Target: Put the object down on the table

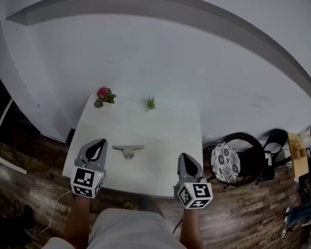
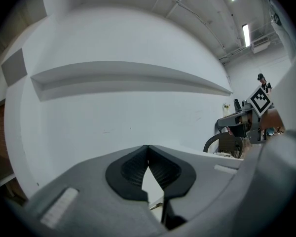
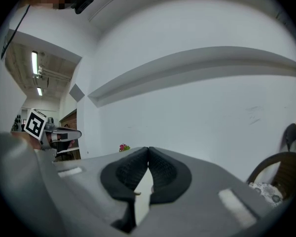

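A grey metal T-shaped object (image 1: 128,150) lies flat on the white table (image 1: 145,123), near its front middle, with nothing touching it. My left gripper (image 1: 98,144) hovers over the table's front left corner, to the left of the object, and its jaws are shut and empty. My right gripper (image 1: 187,158) hangs over the front right edge, also shut and empty. In the left gripper view the black pads (image 2: 133,169) meet at the tips. The right gripper view shows its pads (image 3: 130,171) touching as well.
A small red flower pot (image 1: 104,94) and a small green plant (image 1: 151,103) stand at the table's far edge against the white wall. A dark chair with a patterned cushion (image 1: 225,162) stands right of the table, with a black folding chair (image 1: 275,139) beyond it. The floor is wooden.
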`<state>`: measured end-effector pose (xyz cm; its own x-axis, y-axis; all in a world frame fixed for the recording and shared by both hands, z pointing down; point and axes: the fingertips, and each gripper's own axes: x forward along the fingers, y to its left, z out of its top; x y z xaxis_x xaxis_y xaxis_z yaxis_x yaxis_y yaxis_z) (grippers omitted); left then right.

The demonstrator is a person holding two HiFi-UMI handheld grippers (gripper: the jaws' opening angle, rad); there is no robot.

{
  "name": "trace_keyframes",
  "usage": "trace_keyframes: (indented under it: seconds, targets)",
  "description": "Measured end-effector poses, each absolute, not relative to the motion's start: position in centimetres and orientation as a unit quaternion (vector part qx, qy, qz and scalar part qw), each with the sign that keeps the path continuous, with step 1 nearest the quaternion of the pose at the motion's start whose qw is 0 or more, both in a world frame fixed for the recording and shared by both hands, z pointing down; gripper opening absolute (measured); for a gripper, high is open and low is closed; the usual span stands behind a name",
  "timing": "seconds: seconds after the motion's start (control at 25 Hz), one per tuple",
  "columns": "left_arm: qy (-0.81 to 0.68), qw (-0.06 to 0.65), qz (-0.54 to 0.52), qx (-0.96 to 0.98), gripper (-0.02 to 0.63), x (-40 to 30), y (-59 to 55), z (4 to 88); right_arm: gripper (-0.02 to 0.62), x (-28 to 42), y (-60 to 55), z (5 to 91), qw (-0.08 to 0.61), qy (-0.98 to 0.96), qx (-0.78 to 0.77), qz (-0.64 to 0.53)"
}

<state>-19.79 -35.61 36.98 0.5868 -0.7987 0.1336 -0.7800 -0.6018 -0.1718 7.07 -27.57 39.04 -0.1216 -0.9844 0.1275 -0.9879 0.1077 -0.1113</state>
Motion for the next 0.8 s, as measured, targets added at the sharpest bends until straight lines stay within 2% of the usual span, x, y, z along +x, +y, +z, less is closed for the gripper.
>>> trace_keyframes:
  seconds: [0.8]
  targets:
    - [0.456, 0.051, -0.089, -0.884, 0.009, -21.4, -36.3, 35.7, 0.002, 6.5, -28.8, 38.1, 0.004, -0.744, 0.664, 0.083]
